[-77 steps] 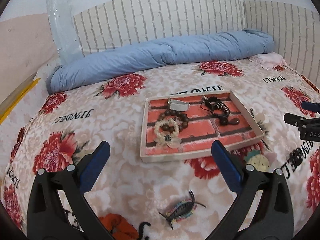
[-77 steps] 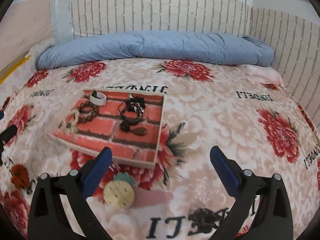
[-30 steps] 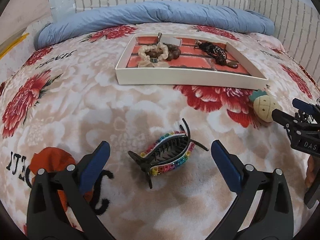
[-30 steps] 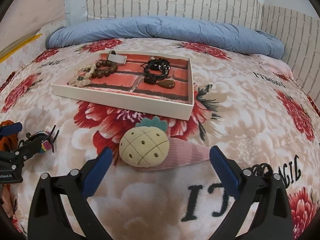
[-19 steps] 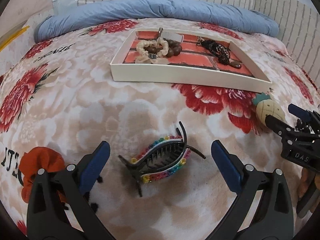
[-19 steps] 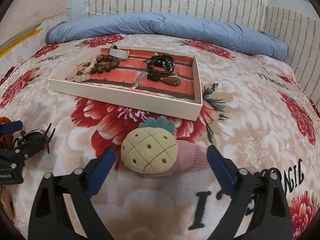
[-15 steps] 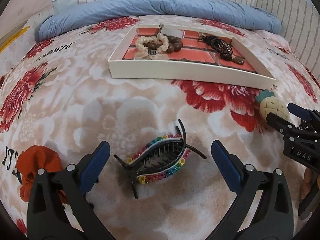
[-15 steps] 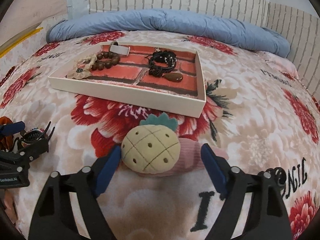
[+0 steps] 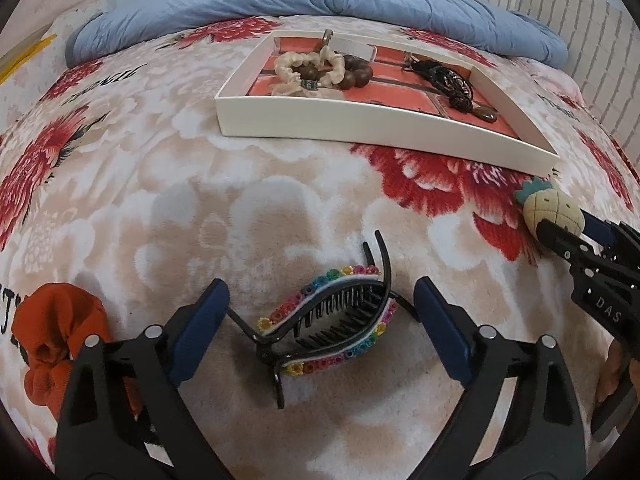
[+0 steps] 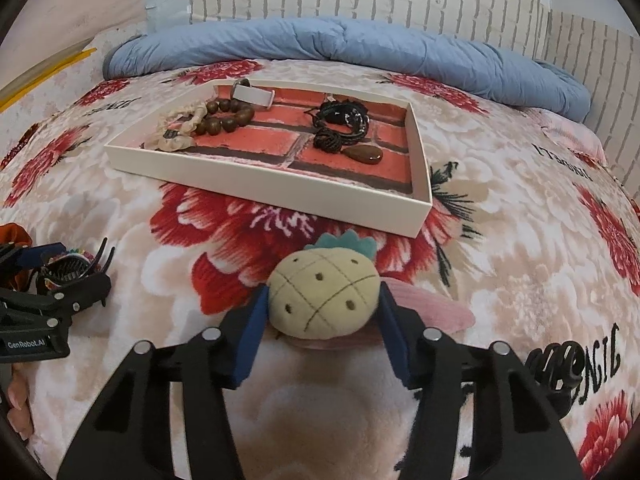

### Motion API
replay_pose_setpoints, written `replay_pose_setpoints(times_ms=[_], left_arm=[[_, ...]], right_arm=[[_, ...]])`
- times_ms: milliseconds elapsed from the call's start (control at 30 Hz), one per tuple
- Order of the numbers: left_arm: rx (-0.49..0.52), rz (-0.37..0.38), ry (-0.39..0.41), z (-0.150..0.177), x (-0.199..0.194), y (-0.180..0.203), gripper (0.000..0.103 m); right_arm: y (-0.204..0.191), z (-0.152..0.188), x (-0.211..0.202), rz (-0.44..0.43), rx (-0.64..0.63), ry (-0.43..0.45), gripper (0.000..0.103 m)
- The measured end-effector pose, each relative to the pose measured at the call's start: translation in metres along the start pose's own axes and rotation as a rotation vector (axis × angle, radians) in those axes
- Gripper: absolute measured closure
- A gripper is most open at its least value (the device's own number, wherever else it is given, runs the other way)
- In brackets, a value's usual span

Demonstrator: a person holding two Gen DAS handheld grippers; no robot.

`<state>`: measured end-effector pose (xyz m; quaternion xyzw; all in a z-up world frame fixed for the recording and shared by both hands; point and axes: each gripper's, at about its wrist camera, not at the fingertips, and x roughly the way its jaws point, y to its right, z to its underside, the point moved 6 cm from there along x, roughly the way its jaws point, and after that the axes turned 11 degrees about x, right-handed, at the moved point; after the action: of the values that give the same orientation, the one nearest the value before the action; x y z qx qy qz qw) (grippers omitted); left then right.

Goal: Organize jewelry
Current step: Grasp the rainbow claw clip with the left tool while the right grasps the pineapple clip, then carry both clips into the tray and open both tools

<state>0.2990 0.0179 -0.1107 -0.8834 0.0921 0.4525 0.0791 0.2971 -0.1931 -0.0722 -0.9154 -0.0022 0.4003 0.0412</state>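
A black claw clip (image 9: 332, 316) with rainbow beads lies on the flowered blanket between the pads of my left gripper (image 9: 320, 292). Those jaws are closing; the clip's ends reach close to both pads, with no squeeze visible. A plush pineapple hair clip (image 10: 324, 296) on a pink strip sits between the pads of my right gripper (image 10: 323, 292). Its jaws are closing and both blue pads touch the pineapple's sides. The white tray (image 9: 360, 128) with a brick-print floor holds a cream scrunchie (image 9: 308, 66), wooden beads and a black necklace (image 10: 340, 120).
An orange scrunchie (image 9: 48, 336) lies left of my left gripper. A rolled blue quilt (image 10: 340, 44) runs along the brick-pattern wall behind the tray (image 10: 260, 188). The right gripper (image 9: 568, 236) shows at the left wrist view's right edge, the left gripper (image 10: 60, 276) at the right wrist view's left edge.
Both grippers came down toward the blanket. The right jaws narrowed onto the pineapple's sides. The left jaws narrowed a little around the claw clip.
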Motion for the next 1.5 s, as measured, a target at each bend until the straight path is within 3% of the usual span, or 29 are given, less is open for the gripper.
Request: replay_pose_setpoints(times_ms=[367,1133,1500], left_arm=[[0.003,0.015,0.026,0.001,-0.008,-0.002,0.031],[0.028,0.009,0.075,-0.004,-0.024,-0.001,0.032],[0.039,0.009,0.173,-0.042,-0.050,0.001,0.032]], right_arm=[[0.003,-0.003,-0.005,-0.005,0.016,0.025,0.056],[0.008,-0.008,-0.021,-0.008,0.040,0.089,0.057],[0.016,-0.036,-0.044,-0.003,0.107,0.175,0.057]])
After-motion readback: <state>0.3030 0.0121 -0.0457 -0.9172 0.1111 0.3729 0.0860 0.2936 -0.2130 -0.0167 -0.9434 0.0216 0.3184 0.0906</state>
